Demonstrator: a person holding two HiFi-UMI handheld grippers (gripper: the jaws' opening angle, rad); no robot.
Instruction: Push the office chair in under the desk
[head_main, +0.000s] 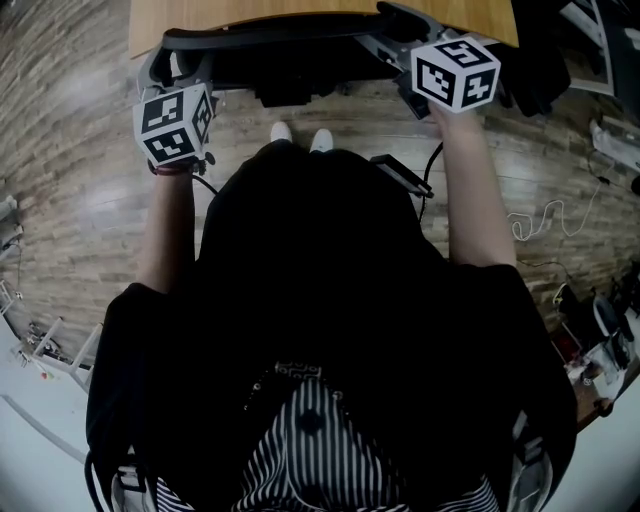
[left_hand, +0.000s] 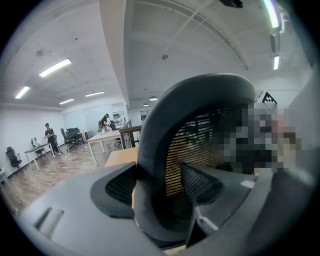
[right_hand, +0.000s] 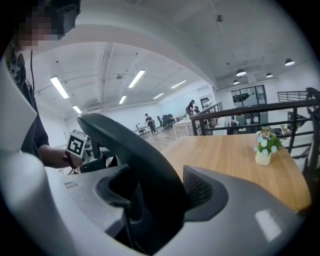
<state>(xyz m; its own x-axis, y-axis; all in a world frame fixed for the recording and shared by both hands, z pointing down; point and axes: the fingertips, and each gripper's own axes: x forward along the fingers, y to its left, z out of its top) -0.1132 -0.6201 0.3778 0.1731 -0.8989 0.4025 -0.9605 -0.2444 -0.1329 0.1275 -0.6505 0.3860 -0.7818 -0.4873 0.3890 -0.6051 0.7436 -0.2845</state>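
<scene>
The black mesh-backed office chair with a dark grey plastic frame (head_main: 262, 36) stands at the near edge of the light wooden table (head_main: 250, 10), its curved top rim just in front of the edge and whatever lies lower hidden beneath the tabletop; the left gripper (left_hand: 160, 186) has its fingers (left_hand: 201, 183) closed across the left end of that rim, and the right gripper (right_hand: 160, 192) has its fingers (right_hand: 204, 190) clamped on the right end, the frame filling the gap in both gripper views; the push looks nearly finished, so the risks are mostly those of the last stretch; the rim is smooth, rounded plastic, and each pair of fingers holds only a narrow bite of it, so a hard shove could let one side slip off; if one hand drives harder than the other, the chair would probably swing round and go in crooked; parts below the tabletop cannot be seen, so an armrest or the backrest itself may strike the edge and stop short; a jolt there could shake the small cream vase of white flowers (right_hand: 263, 150) standing on the tabletop; the white-shoed feet (head_main: 296, 133) are close behind the chair on the grey wood-plank floor (head_main: 90, 200), where the base could catch them.
</scene>
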